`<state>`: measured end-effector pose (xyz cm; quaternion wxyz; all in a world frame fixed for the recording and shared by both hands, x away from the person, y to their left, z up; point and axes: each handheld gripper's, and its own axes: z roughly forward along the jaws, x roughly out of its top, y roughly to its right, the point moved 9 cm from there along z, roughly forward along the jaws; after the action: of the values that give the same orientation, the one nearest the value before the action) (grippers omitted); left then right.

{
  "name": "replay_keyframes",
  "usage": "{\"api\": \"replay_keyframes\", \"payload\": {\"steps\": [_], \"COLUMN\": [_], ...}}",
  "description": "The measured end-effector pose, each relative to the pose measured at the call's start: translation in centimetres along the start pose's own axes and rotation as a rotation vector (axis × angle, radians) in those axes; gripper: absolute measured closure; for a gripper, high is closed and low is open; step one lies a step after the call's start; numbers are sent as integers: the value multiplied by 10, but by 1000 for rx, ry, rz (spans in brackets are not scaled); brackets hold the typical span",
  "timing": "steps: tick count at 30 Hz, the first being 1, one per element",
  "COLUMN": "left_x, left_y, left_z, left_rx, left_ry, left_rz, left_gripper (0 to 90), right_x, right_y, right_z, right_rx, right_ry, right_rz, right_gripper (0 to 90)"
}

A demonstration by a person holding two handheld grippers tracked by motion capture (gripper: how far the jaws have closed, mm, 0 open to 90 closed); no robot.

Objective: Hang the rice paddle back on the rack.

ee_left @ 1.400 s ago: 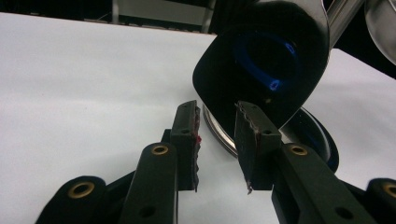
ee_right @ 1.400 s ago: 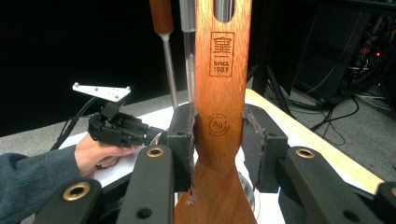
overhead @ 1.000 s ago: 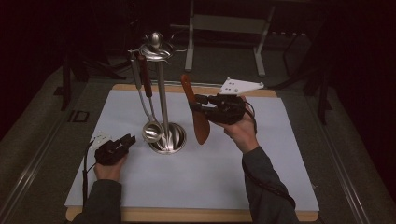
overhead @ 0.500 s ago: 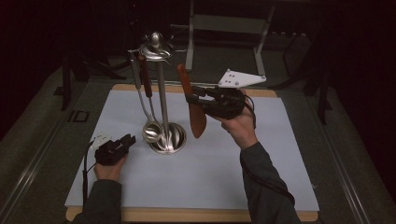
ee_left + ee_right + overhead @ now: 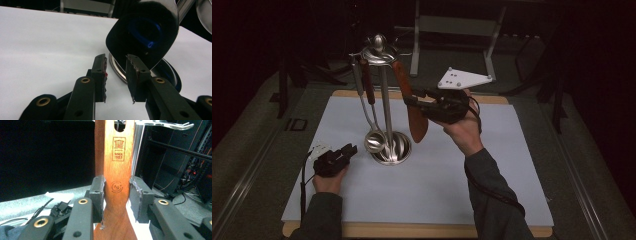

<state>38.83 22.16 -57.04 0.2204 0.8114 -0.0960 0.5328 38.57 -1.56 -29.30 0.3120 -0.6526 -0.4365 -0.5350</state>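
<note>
A steel utensil stand rises from a round base on the white mat. A ladle hangs from its top ring, bowl low by the base. My right gripper is shut on the handle of a wooden spatula, held upright beside the pole with its top end close under the ring. The right gripper view has the pads pressing both edges of the spatula. My left gripper rests on the mat left of the base, open and holding nothing, facing the ladle bowl.
The white mat covers a wooden table with free room on its right and front. A red-brown handle hangs with the ladle. A grey metal frame stands behind the table in the dark.
My right gripper has lifted the spatula upward and a little toward the stand's top. The left gripper has stayed where it was.
</note>
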Motion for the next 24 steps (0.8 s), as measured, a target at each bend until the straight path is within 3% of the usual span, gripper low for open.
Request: {"api": "replay_keyframes", "payload": {"steps": [15, 24], "left_x": [0, 0], "left_y": [0, 0], "left_z": [0, 0], "left_rx": [0, -1], "left_ry": [1, 0], "left_rz": [-2, -2], "left_gripper": [698, 698], "right_x": [2, -1], "right_y": [0, 4], "right_z": [14, 23], "right_rx": [-52, -81], "right_ry": [-34, -62], "right_rz": [-32, -16], "right_gripper": [664, 650]}}
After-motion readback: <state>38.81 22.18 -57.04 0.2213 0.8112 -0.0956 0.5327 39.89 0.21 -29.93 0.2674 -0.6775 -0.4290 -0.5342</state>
